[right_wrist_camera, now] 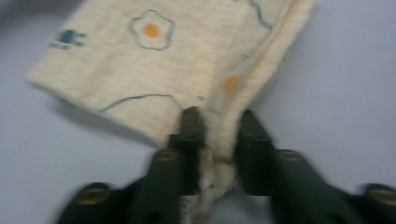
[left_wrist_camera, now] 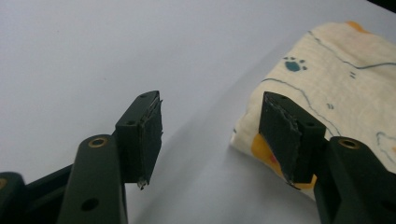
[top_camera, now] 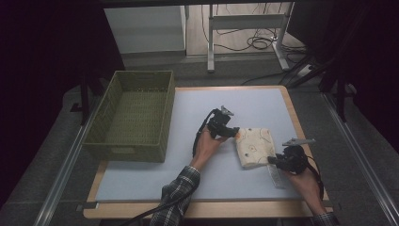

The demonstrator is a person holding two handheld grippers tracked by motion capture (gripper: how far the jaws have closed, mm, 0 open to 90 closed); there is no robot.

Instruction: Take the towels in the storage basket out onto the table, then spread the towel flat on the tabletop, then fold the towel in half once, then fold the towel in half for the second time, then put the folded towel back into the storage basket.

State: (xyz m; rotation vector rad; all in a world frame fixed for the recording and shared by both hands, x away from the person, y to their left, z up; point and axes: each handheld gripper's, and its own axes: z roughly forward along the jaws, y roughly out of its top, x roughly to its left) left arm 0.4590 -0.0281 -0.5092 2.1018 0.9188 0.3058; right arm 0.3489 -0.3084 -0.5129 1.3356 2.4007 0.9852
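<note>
High view: a folded cloth [top_camera: 254,146] lies right of centre on the table [top_camera: 197,141], the basket [top_camera: 133,114] well apart at the left; the left gripper [top_camera: 234,132] sits at its left edge, the right gripper [top_camera: 271,161] at its near right corner. Left gripper view: jaws apart, one pad over the cloth's corner, nothing pinched. Right gripper view: jaws clamp a bunched edge. The cloth looks light, soft and floppy; thick folded edges are probably the best hold.
</note>
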